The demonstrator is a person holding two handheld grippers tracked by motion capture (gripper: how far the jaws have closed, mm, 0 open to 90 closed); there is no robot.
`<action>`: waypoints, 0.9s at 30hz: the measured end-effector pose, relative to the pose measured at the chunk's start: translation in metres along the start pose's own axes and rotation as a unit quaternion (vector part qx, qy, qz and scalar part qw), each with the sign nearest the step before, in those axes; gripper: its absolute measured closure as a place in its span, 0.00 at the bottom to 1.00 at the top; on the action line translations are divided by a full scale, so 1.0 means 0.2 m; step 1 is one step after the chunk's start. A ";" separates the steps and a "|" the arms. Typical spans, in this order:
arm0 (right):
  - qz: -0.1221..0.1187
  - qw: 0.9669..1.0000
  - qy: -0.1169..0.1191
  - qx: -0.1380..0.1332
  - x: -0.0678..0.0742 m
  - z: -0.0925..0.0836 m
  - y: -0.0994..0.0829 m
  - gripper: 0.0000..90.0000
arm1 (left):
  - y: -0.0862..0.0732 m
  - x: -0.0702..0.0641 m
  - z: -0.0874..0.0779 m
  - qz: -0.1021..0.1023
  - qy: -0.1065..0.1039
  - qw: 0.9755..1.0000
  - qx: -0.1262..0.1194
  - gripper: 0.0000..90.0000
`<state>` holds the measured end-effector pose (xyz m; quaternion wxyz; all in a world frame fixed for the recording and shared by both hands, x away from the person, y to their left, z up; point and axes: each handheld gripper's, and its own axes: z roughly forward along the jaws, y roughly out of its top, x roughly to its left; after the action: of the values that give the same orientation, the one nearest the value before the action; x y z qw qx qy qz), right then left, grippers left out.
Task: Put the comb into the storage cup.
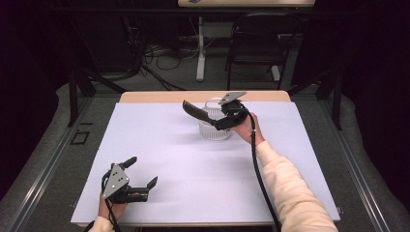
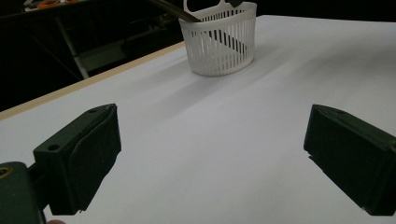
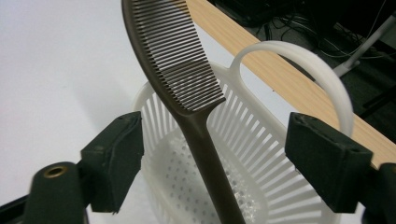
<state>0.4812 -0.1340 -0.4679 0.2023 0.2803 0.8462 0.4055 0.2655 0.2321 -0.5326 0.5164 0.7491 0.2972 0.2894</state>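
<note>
A white slotted basket (image 1: 213, 129) with a hoop handle stands at the far middle of the table. A dark brown comb (image 1: 194, 110) leans in it, handle down inside and teeth end sticking out up and to the left. My right gripper (image 1: 220, 122) is at the basket, open. In the right gripper view its jaws stand apart on either side of the comb (image 3: 177, 60) handle above the basket (image 3: 275, 154), with gaps on both sides. My left gripper (image 1: 141, 172) hovers open and empty near the front left; its view looks toward the basket (image 2: 219, 46).
A white sheet (image 1: 169, 159) covers the table, with the wooden table edge (image 1: 159, 96) showing at the back. Behind the table are a black chair (image 1: 256, 43), a white table leg (image 1: 200, 53) and cables on the floor.
</note>
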 end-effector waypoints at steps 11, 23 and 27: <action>0.001 1.000 0.014 0.003 0.02 -0.14 -0.03 0.10 | 0.00 0.00 0.01 0.001 -0.001 1.000 0.002 0.04; 0.015 0.999 0.031 0.004 0.06 -0.23 -0.11 0.02 | 0.00 0.00 0.01 0.000 -0.001 1.000 0.001 0.04; 0.023 0.999 0.031 0.006 0.06 -0.27 -0.16 0.01 | 0.00 0.00 0.01 0.001 -0.002 1.000 0.000 0.04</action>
<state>0.4311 -0.1737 -0.4634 0.1649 0.2887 0.8478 0.4132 0.2667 0.2309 -0.5327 0.5168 0.7500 0.2953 0.2884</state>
